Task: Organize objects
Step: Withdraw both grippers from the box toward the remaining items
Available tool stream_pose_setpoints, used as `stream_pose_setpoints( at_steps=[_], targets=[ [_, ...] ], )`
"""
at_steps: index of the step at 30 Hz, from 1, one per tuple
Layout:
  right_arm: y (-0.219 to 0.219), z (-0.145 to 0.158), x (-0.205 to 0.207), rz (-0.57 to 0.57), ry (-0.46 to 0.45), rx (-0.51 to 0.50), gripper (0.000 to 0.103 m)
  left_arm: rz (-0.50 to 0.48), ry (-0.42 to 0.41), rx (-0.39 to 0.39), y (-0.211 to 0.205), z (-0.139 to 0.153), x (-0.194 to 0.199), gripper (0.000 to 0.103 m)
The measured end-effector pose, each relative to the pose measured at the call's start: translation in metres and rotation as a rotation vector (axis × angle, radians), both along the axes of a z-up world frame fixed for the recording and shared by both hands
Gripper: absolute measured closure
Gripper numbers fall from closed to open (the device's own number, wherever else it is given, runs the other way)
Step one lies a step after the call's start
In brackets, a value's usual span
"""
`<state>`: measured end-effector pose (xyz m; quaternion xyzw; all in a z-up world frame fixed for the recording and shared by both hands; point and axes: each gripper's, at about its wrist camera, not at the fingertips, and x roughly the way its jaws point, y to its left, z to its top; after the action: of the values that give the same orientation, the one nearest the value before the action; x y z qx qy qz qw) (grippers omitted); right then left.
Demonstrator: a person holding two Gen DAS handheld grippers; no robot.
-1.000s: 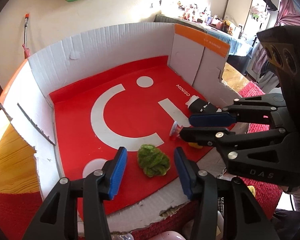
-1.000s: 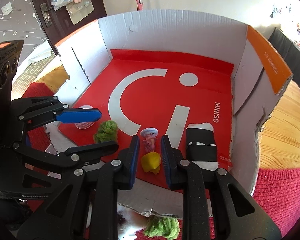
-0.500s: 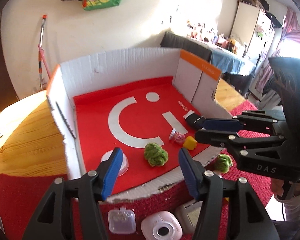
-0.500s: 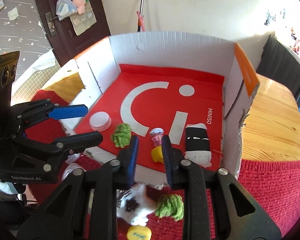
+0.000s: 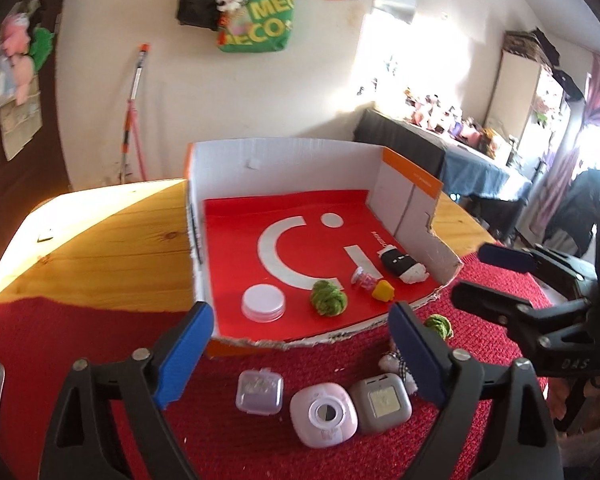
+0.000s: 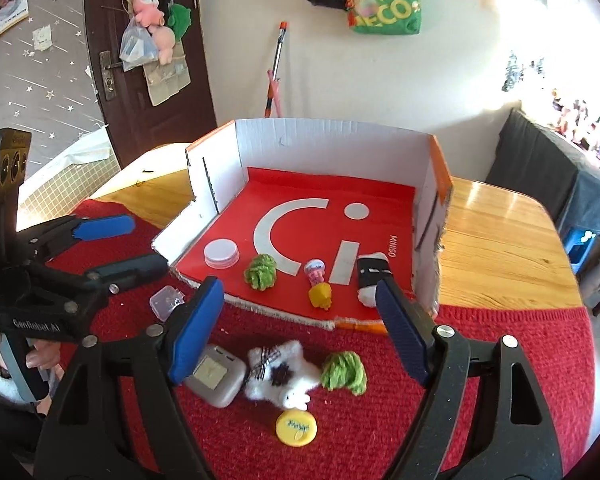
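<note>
Left gripper: held above the near edge of the red knitted mat; its blue pads are spread wide and opening further, with nothing gripped between them.
Cardboard box: set on the wooden table, its near wall cut low; the floor is red with a white smiley print.
Round white lid: laid at the left of the box floor, near the front.
Green yarn ball: seen in the box just right of the lid, apart from it.
Pink capsule toy: placed right of the yarn ball, just behind the yellow toy.
Black-and-white roll: laid at the right of the box floor, close to the right wall.
Clear plastic case: left on the mat outside the box, at the left of a near row.
Pink instant camera: set just right of the case.
Grey square device: touching the camera's right side.
Plush toy: lying on the mat right of the grey device.
Second green yarn ball: resting against the plush's right side.
Yellow cap: found on the mat nearest the camera.
Right gripper: held above the mat in front of the box; its jaws are released and widening, with nothing clamped.
</note>
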<state>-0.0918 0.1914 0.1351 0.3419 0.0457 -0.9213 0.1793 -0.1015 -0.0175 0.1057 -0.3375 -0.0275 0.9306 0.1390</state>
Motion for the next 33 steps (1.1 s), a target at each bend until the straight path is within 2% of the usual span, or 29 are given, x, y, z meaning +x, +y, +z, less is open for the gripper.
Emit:
stream_pose_setpoints(
  at_steps=[10,14,27,33],
  targets=[
    [0.014,-0.015,0.032,-0.054,0.004,-0.039,0.020,0.086,0.032,-0.029,-0.003,-0.017,0.034,0.000],
    [0.020,-0.022,0.039,-0.072,-0.009,-0.072,0.019,0.095,0.027,-0.028,-0.003,-0.024,0.041,0.000],
    [0.023,-0.046,0.060,-0.122,-0.004,-0.063,0.018,0.122,-0.002,-0.063,0.001,-0.051,0.058,0.000],
    [0.023,-0.063,0.067,-0.122,-0.033,-0.069,0.016,0.123,-0.025,-0.072,0.005,-0.063,0.063,0.000]
  ],
)
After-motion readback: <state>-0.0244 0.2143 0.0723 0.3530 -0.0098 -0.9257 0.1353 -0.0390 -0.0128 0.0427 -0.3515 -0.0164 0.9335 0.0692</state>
